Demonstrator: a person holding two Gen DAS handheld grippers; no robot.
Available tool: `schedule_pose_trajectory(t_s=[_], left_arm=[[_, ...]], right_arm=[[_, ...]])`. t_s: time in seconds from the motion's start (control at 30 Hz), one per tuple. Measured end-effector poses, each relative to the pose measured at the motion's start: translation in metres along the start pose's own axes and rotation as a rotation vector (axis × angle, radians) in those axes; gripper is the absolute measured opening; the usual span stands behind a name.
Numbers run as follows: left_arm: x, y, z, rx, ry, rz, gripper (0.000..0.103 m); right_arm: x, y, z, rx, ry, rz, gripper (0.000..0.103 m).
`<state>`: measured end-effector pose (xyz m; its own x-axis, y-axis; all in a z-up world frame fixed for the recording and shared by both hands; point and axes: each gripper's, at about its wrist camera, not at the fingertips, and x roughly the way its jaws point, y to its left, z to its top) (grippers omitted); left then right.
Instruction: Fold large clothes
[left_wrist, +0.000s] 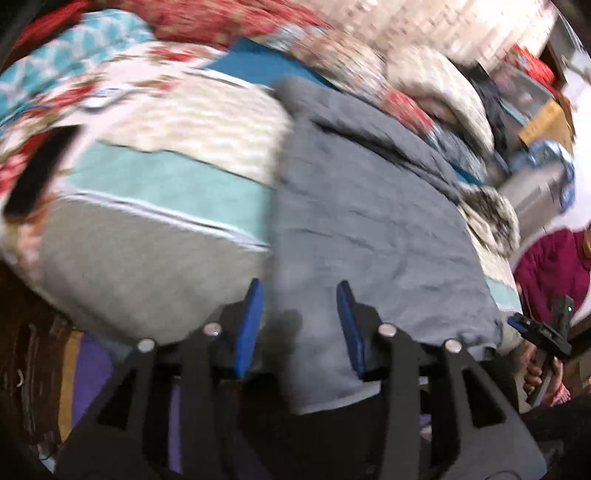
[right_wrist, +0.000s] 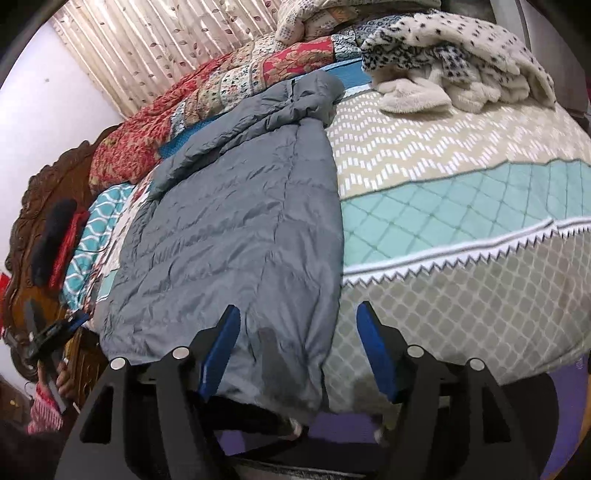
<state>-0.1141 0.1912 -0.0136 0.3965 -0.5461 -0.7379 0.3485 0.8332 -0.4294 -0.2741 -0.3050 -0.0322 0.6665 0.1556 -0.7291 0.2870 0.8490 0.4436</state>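
A large grey puffer jacket (right_wrist: 236, 229) lies flat along the bed, its hem hanging over the near edge and its hood at the far end. It also shows in the blurred left wrist view (left_wrist: 369, 221). My right gripper (right_wrist: 299, 332) is open and empty, its blue pads either side of the hem's right corner. My left gripper (left_wrist: 301, 321) is open and empty just above the hem's left part. Each view shows the other gripper: the right one (left_wrist: 539, 332) and the left one (right_wrist: 55, 332).
The bed has a patterned cover (right_wrist: 461, 206) in beige, teal and grey bands. A spotted fleece blanket (right_wrist: 450, 59) lies bunched at the far right, red patchwork quilts (right_wrist: 221, 88) along the far side. A carved wooden headboard (right_wrist: 44, 195) stands at left.
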Motion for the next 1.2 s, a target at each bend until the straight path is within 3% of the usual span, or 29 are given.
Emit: schedule_pose_trajectory(t_s=[0.17, 0.3, 0.7, 1.2], left_arm=[[0.033, -0.057, 0.000, 0.097, 0.080, 0.003, 0.040], [0.046, -0.077, -0.002, 0.142, 0.117, 0.021, 0.040], [0.043, -0.071, 0.000, 0.154, 0.149, 0.076, 0.040], [0.041, -0.067, 0.001, 0.161, 0.151, 0.084, 0.040]], right_arm=[[-0.004, -0.001, -0.015, -0.052, 0.011, 0.016, 0.068], [-0.006, -0.002, -0.024, -0.073, 0.012, 0.031, 0.068], [-0.004, -0.005, -0.022, -0.082, 0.007, 0.045, 0.068], [-0.009, -0.009, -0.017, -0.063, -0.011, 0.049, 0.068]])
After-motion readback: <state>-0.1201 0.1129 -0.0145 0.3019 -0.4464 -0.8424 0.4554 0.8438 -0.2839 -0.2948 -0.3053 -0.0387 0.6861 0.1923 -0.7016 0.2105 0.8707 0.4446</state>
